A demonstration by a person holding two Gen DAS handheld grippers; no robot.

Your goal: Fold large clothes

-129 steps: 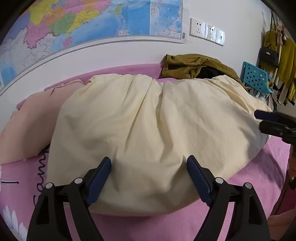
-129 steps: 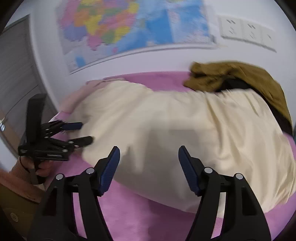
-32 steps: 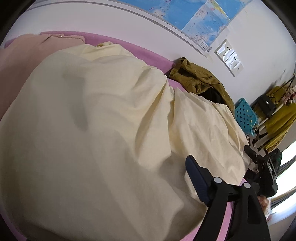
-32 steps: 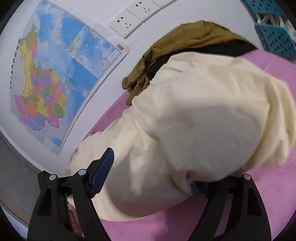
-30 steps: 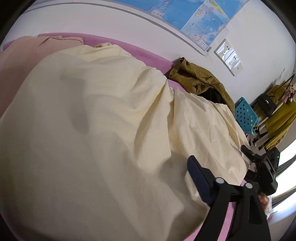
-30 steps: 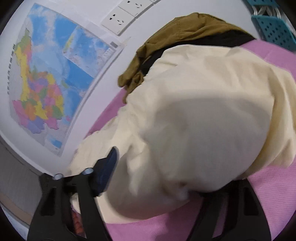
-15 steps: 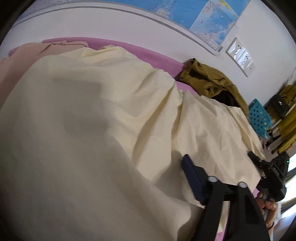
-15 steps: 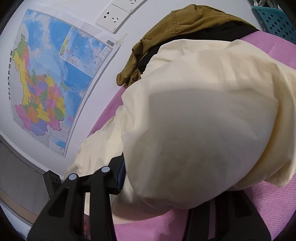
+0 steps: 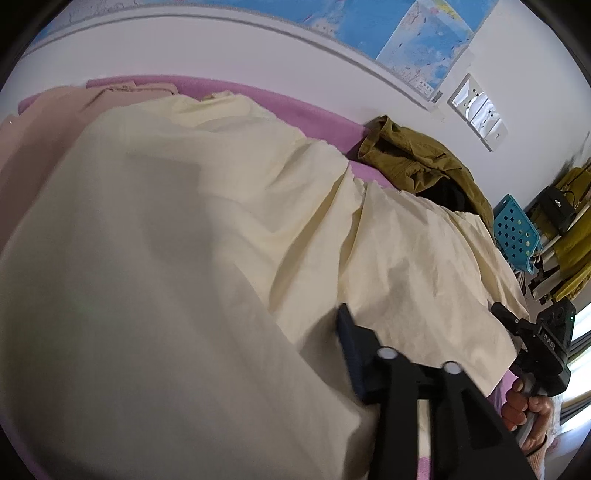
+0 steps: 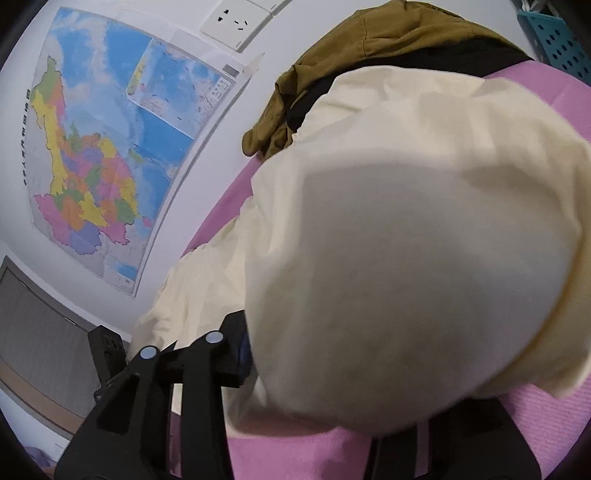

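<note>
From your left wrist camera, the large pale-yellow cotton garment point(image 9: 207, 236) lies spread over the pink bed cover point(image 9: 306, 110) and fills most of the picture, bulging up close to the lens. Your left gripper point(image 9: 258, 373) has its jaws closing with the cloth between them; only the right-hand blue-padded finger point(image 9: 349, 343) shows, lying against the fabric, while the other is buried under the fold, so I cannot tell whether the pads press yet. Beyond the cloth sit a crumpled olive-brown jacket point(image 9: 413, 155), a peach-pink folded garment point(image 9: 40, 122) at the left edge and a blue perforated plastic basket point(image 9: 517, 232). At the lower right your right hand point(image 9: 524, 410) holds the other gripper point(image 9: 506, 317) at the cloth's corner. From your right wrist camera, the same yellow garment point(image 10: 406, 240) is bunched over the right gripper point(image 10: 332, 373), whose jaws stand partly closed with the fabric's edge between them, apparently pinched. A coloured wall map point(image 10: 110, 147) and a white wall socket point(image 10: 236, 18) hang behind.
</note>
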